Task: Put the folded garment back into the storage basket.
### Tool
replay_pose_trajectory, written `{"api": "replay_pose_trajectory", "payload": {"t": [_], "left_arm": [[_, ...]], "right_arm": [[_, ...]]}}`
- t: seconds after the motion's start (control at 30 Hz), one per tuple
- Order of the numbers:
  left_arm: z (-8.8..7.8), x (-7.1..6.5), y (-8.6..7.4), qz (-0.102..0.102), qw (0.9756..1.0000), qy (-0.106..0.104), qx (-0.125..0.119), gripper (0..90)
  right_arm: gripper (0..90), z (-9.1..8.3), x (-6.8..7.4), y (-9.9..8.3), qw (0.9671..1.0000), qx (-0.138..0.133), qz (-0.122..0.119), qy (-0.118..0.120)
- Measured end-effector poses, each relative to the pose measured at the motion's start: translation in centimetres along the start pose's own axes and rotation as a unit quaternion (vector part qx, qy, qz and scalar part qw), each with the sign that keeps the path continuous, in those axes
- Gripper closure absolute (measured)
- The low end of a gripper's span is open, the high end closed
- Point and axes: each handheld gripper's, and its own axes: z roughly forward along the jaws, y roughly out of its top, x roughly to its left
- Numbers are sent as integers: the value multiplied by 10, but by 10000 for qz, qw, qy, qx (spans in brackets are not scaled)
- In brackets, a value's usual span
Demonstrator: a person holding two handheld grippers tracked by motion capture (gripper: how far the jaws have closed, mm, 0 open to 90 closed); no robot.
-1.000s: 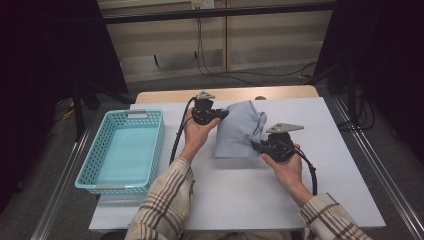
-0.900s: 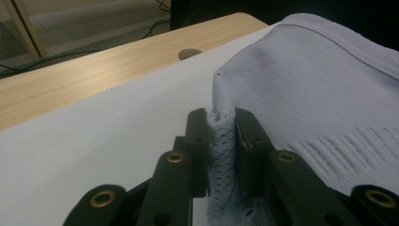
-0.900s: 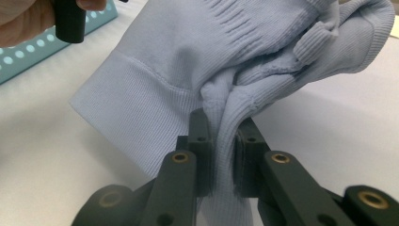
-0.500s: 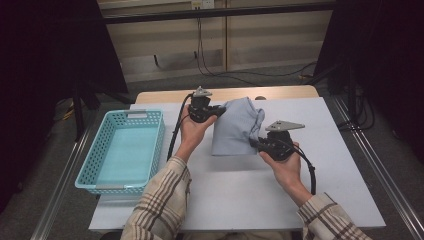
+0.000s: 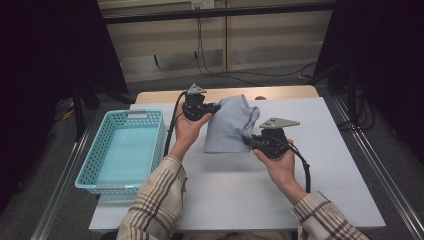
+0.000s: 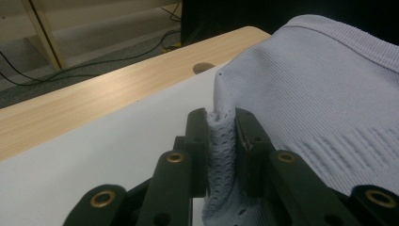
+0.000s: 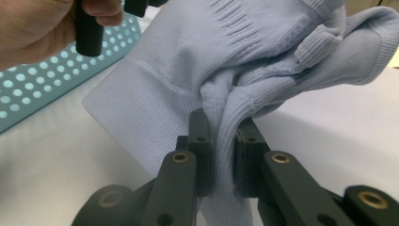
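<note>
High view: I hold a pale blue knitted garment [image 5: 227, 127] up between my two grippers over the middle of the white surface [image 5: 330, 165]. My left gripper [image 5: 214, 106] has it at its far left edge, my right gripper [image 5: 248, 141] at its near right edge, and the cloth hangs bunched between them, its lower hem touching or almost touching the surface. A turquoise basket [image 5: 90, 165] stands at the left side of the surface, well apart from the garment.

In the left gripper view, my jaws are closed tight on a narrow fold of the garment [image 6: 329, 94], a meshed strip squeezed upright between the two pads [image 6: 196, 136]. Beyond it lie the white surface [image 6: 103, 150] and a wooden strip [image 6: 117, 89] along its far edge.

In the right gripper view, my jaws are clamped on a thick twisted bunch of the garment [image 7: 197, 56], ribbed cuff and folds spilling out above the pads [image 7: 200, 136]. My left hand [image 7: 37, 28] shows at the upper left with the basket [image 7: 42, 84] behind it.
</note>
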Motion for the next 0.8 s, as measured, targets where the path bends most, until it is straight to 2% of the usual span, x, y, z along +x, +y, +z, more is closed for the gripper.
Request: {"api": "replay_pose_trajectory", "payload": {"t": [0.03, 0.07, 0.1, 0.13, 0.33, 0.37, 0.4, 0.43, 0.5, 0.57, 0.6, 0.63, 0.67, 0.7, 0.8], "left_arm": [[0, -2, 0, -140, 9998, 36, -128, 775], [-2, -1, 1, -58, 9999, 51, -73, 775], [-3, -2, 1, -158, 9997, 66, -144, 775], [-3, -2, 1, -158, 9997, 66, -144, 775], [-19, 0, 6, -112, 9996, 132, -212, 775], [-22, 3, 6, 56, 9998, 167, -80, 775], [-22, 3, 6, 56, 9998, 167, -80, 775], [-25, 2, 6, -114, 9995, 177, -220, 775], [-30, 4, 7, -92, 9995, 233, -212, 775], [-32, 4, 7, -85, 9994, 243, -226, 775], [-37, 6, 6, -128, 9992, 276, -256, 775], [-39, 8, 6, -136, 9991, 301, -258, 775], [-42, 11, 5, 13, 9994, 314, -141, 775], [-43, 10, 4, -109, 9990, 349, -260, 775], [-50, 15, 1, -165, 9988, 363, -294, 775]], "right_arm": [[803, 0, 1, 1, 10000, -6, -28, 28], [803, 0, 2, 2, 10000, -21, -21, 19], [803, 0, 3, 3, 10000, -38, -51, 36], [803, 0, 3, 3, 10000, -38, -51, 36], [803, 1, 11, 8, 9999, -132, -81, 77], [803, 0, 12, 9, 9999, -86, -49, 85], [803, 0, 12, 9, 9999, -86, -49, 85], [803, 1, 15, 11, 9998, -136, -71, 118], [803, 2, 18, 13, 9998, -151, -68, 137], [803, 4, 20, 15, 9995, -200, -166, 169], [803, 4, 22, 16, 9997, -172, -68, 186], [803, 5, 23, 17, 9996, -156, -93, 203], [803, 7, 25, 18, 9995, -191, -123, 213], [803, 8, 26, 19, 9995, -178, -118, 221], [803, 11, 31, 23, 9995, -142, -165, 250]]}}
